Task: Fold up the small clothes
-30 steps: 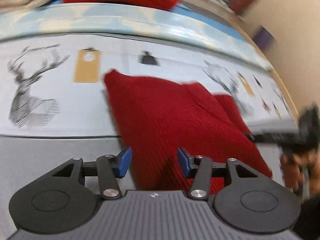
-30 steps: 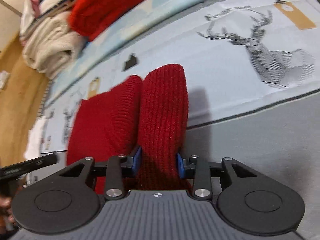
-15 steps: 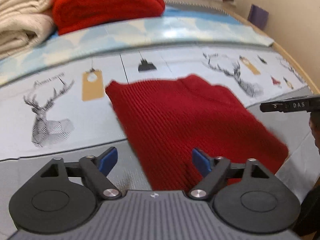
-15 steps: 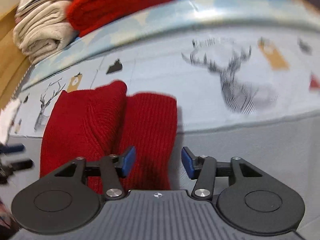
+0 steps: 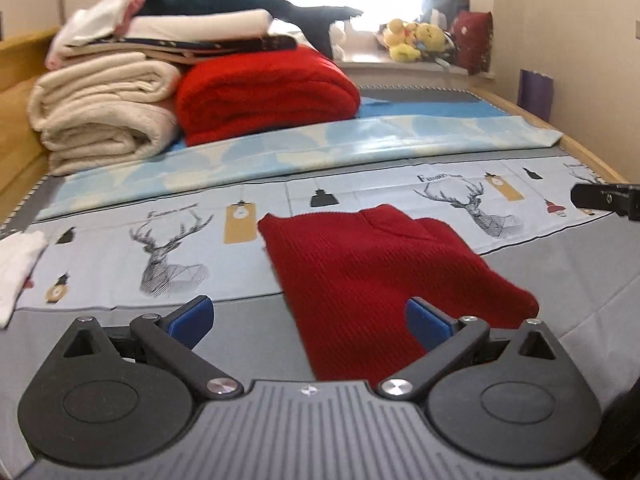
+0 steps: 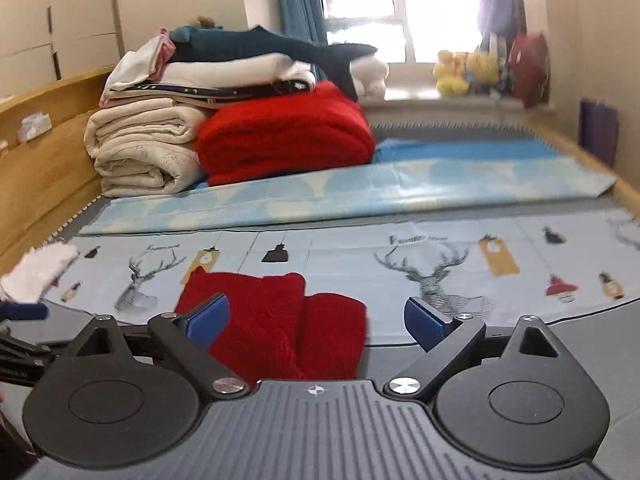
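Above bed sheet, left tongs jaws opening, wide, nothing pressed between pads. Right tongs likewise opening wide, gripping nothing. Red knit garment lay folded flat on bed, free of both tongs, partly on deer-print sheet, partly on grey cover. White cloth at left edge. Farther back: cream blankets, red folded blanket just beside them, plush toys on windowsill.
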Motion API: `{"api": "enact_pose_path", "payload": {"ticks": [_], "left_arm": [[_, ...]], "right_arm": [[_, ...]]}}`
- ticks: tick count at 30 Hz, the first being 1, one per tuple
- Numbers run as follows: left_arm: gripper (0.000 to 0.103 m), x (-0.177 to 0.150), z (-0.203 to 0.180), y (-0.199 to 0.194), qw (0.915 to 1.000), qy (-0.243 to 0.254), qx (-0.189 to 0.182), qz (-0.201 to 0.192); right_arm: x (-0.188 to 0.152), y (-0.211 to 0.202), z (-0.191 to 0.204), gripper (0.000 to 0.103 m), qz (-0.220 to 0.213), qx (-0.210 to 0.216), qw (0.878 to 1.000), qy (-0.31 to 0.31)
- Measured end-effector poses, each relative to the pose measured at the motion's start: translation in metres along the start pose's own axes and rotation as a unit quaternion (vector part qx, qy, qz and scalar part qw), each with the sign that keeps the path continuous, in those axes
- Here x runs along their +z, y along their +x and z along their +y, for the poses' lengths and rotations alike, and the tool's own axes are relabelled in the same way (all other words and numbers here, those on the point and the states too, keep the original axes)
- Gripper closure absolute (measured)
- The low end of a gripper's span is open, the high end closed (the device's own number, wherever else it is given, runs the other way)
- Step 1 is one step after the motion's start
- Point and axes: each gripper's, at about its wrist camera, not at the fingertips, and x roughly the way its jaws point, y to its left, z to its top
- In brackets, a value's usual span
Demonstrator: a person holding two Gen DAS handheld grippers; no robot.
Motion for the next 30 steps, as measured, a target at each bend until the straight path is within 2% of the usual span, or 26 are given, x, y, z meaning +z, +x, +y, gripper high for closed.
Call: {"api": "enact_pose_path", "payload": {"ticks": [3,4,5,6,8,10,12,15,22,27,30], "left_arm": [[0.001,-0.031,-0.008,-0.002,0.9997,-0.009,0.022,-0.009],[0.001,-0.040,-0.009,0.003,0.9996,-0.013,0.026,0.008],[0.001,-0.044,-0.010,0.010,0.9986,-0.022,0.025,0.041],[0.001,-0.046,-0.009,0.015,0.9971,-0.039,0.014,0.063],[0.001,-0.046,-0.006,0.019,0.9960,-0.056,0.007,0.069],[0.001,-0.044,-0.002,0.025,0.9947,-0.065,0.016,0.078],[0.001,-0.044,0.001,0.030,0.9926,-0.080,0.017,0.090],[0.001,-0.044,0.002,0.031,0.9922,-0.087,0.022,0.086],[0.001,-0.035,0.000,0.029,0.9919,-0.095,0.005,0.084],[0.001,-0.038,-0.005,0.027,0.9951,-0.074,0.007,0.065],[0.001,-0.042,0.003,0.037,0.9911,-0.098,0.009,0.089]], "right_arm": [[-0.021,-0.009,0.002,0.008,-0.003,0.001,1.000,0.024],[-0.027,-0.010,0.004,0.008,-0.004,0.000,1.000,0.029],[-0.031,-0.010,0.007,0.008,-0.002,-0.002,1.000,0.026],[-0.035,-0.009,0.010,0.008,0.000,-0.007,1.000,0.018],[-0.046,-0.007,0.014,0.008,0.002,-0.015,1.000,0.009],[-0.052,0.001,0.017,0.008,0.026,-0.019,0.999,0.004],[-0.055,0.001,0.022,0.008,0.023,-0.012,1.000,-0.002],[-0.059,0.005,0.027,0.008,0.034,-0.013,0.999,-0.011],[-0.066,0.013,0.038,0.008,0.049,-0.004,0.998,-0.031],[-0.063,0.014,0.042,0.008,0.055,0.001,0.998,-0.029],[-0.062,0.012,0.044,0.008,0.049,0.005,0.998,-0.025]]}}
